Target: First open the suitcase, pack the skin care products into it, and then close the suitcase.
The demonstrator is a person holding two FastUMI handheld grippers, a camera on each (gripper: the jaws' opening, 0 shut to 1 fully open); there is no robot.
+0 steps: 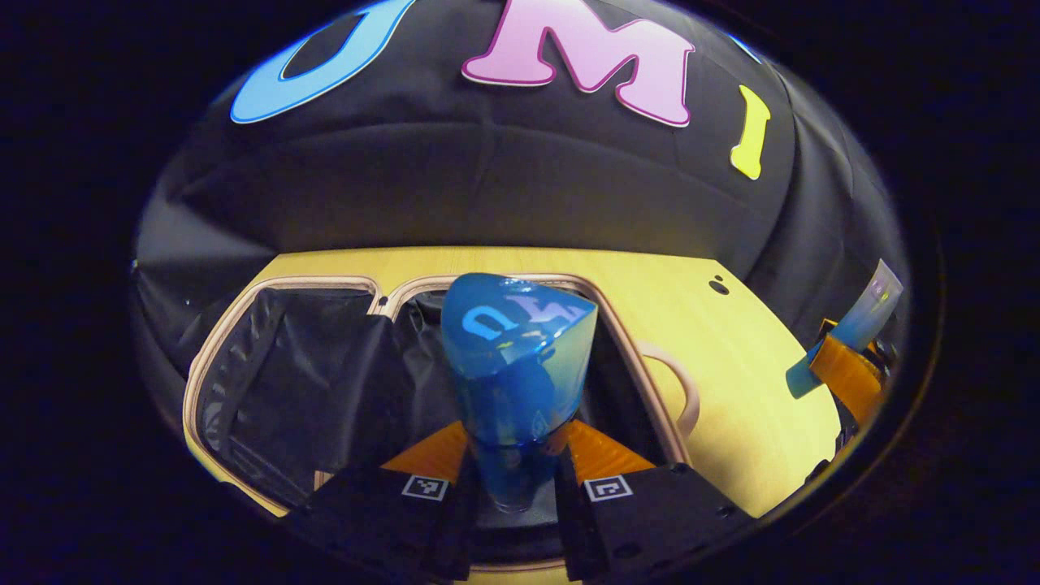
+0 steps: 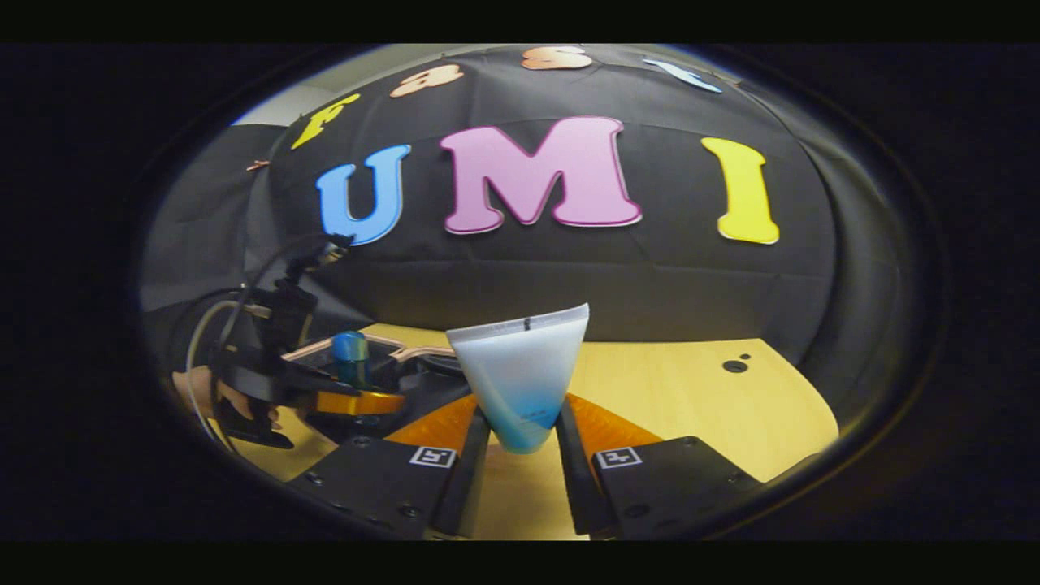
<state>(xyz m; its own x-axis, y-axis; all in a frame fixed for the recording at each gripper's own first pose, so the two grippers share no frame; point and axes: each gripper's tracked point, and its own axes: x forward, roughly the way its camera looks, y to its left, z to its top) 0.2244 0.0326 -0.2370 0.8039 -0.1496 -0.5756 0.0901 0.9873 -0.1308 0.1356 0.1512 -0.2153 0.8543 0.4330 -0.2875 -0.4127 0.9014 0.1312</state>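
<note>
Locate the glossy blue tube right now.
In the left gripper view the glossy blue tube sits centre frame, clamped in the left gripper, above the open black-lined suitcase on the wooden table.

Open suitcase (image 1: pixel 276 390), blue tube (image 1: pixel 516 366), pale tube (image 2: pixel 520 374)

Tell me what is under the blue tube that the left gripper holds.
Under the blue tube lies the open suitcase with its dark lining. The tube and the left gripper cover the part directly below.
</note>
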